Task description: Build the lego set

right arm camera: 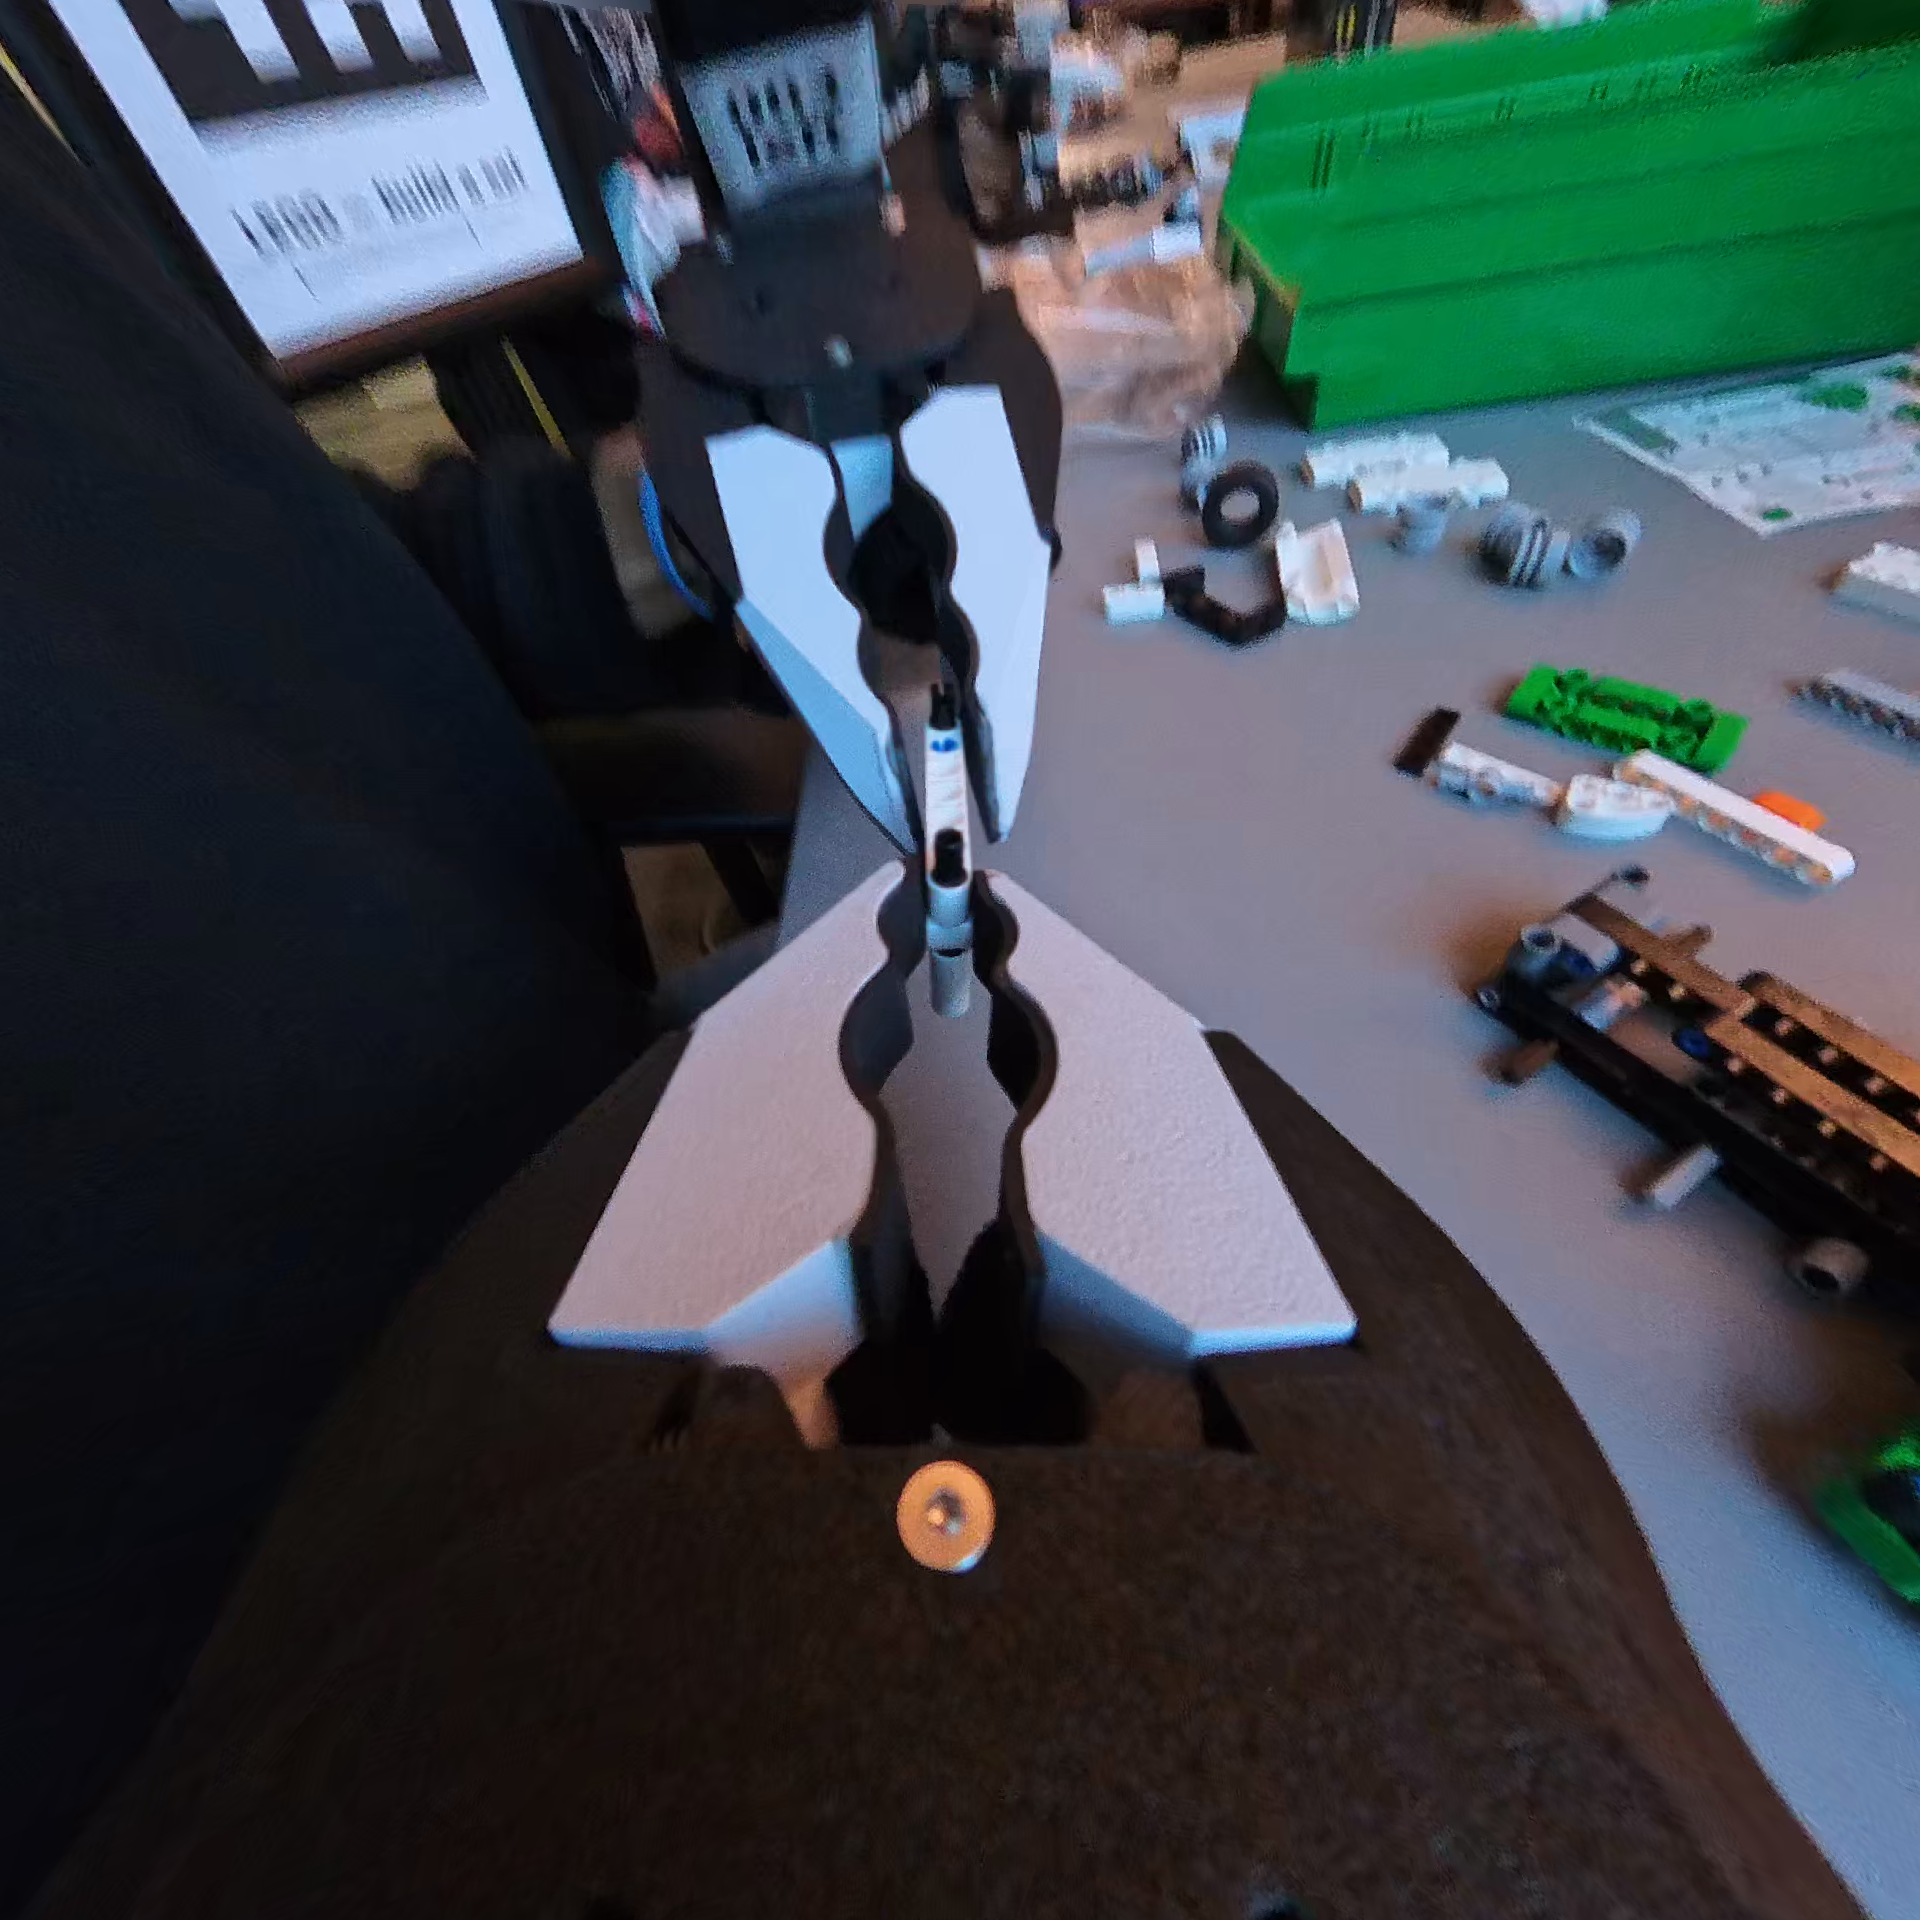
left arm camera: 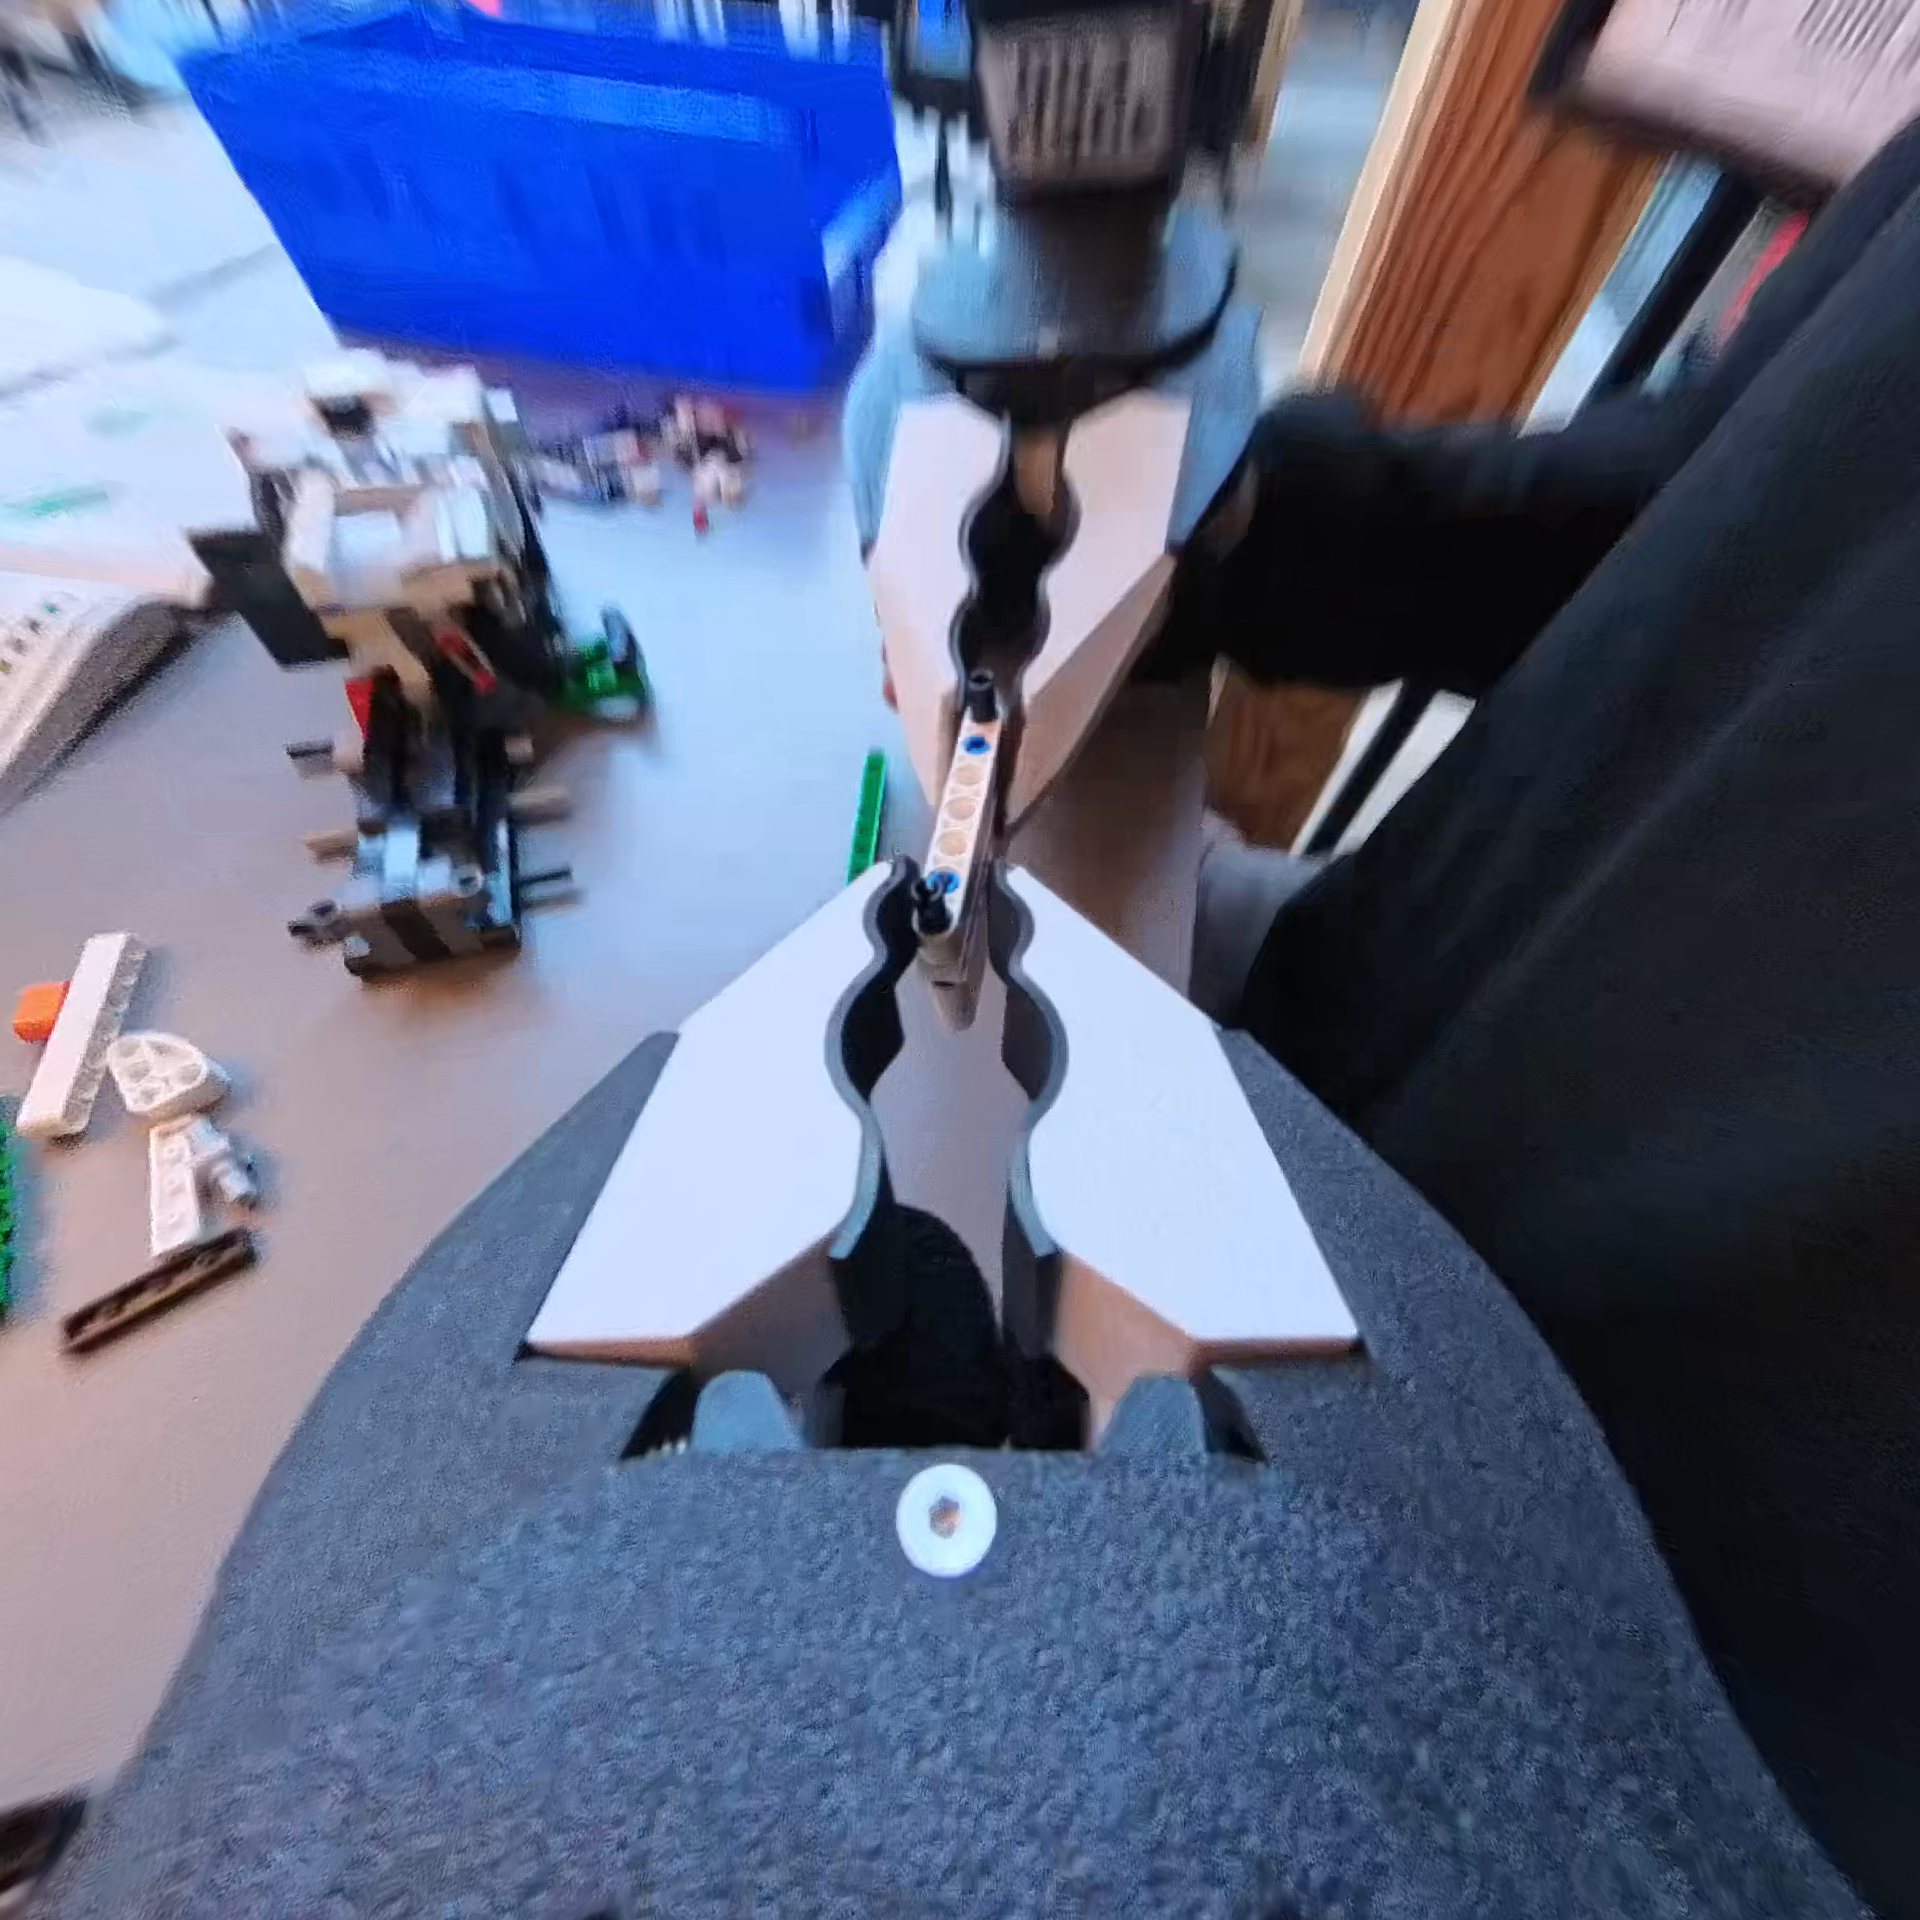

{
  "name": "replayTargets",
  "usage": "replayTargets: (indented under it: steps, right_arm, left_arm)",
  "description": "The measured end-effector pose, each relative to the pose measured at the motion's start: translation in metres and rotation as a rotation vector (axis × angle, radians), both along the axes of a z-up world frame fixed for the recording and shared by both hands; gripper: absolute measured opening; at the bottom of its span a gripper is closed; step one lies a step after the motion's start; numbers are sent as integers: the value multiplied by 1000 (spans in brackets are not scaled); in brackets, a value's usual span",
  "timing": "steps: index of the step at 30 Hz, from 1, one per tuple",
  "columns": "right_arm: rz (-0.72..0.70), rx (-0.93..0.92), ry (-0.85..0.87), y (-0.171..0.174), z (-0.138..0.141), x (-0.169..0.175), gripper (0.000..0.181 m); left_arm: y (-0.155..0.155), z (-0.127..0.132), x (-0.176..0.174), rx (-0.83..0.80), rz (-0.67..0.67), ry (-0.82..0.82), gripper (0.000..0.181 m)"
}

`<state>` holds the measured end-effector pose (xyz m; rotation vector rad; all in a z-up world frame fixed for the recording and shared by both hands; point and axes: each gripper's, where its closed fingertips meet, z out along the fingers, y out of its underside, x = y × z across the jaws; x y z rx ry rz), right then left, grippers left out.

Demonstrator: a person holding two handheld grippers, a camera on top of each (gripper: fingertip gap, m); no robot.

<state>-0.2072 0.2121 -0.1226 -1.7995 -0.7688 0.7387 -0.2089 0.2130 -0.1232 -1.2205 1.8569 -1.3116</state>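
Observation:
A white beam with round holes (left arm camera: 964, 810) carries blue pins and black pins at both ends. It is held in the air between my two grippers, which face each other tip to tip. My left gripper (left arm camera: 940, 894) is shut on its near end. My right gripper (left arm camera: 987, 707) grips its far end. In the right wrist view the beam (right arm camera: 945, 774) shows edge-on. There my right gripper (right arm camera: 945, 899) is closed on the end with a black pin, and the left gripper (right arm camera: 951, 816) holds the other end. A part-built model (left arm camera: 416, 707) stands on the table to the left.
Loose white, black and orange pieces (left arm camera: 135, 1091) lie at the left. A green beam (left arm camera: 868, 816) lies near the grippers. A blue bin (left arm camera: 540, 177) stands behind. A green box (right arm camera: 1558, 208), a booklet (right arm camera: 1766, 436), tyres (right arm camera: 1236, 504) and a black frame (right arm camera: 1714, 1049) are on the table. A person's dark sleeve (left arm camera: 1662, 935) is close by. Both grippers' tips are close together, under 4 cm apart. Left tips and right tips are each some 20 centimetres from the part-built model (left arm camera: 416, 707).

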Motion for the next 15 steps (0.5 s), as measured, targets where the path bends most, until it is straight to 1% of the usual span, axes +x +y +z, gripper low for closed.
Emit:
replayTargets:
  steps: [3,6,7,9,11,12,13,15]
  right_arm:
    - [44,17,196,-3,27,-4,7]
    - [89,51,335,-8,48,-10,7]
    - [94,57,342,-8,50,-13,7]
    - [85,62,294,-7,45,-17,7]
    - [77,57,266,-8,43,-16,8]
    - [51,60,244,-6,41,-13,18]
    - [31,71,233,-6,42,-9,23]
    - [59,63,212,-12,42,-9,7]
  left_arm:
    - [-6,32,-4,-176,-9,-175,15]
    - [-13,40,-7,-263,-34,-230,17]
    - [-15,40,-6,-282,-36,-231,16]
    - [-16,40,-5,-307,-25,-229,9]
    - [-16,36,-5,-271,-20,-208,7]
    - [-18,33,-6,-236,-25,-201,6]
    - [-19,32,-7,-210,-26,-204,6]
    - [-19,31,-6,-183,-9,-212,6]
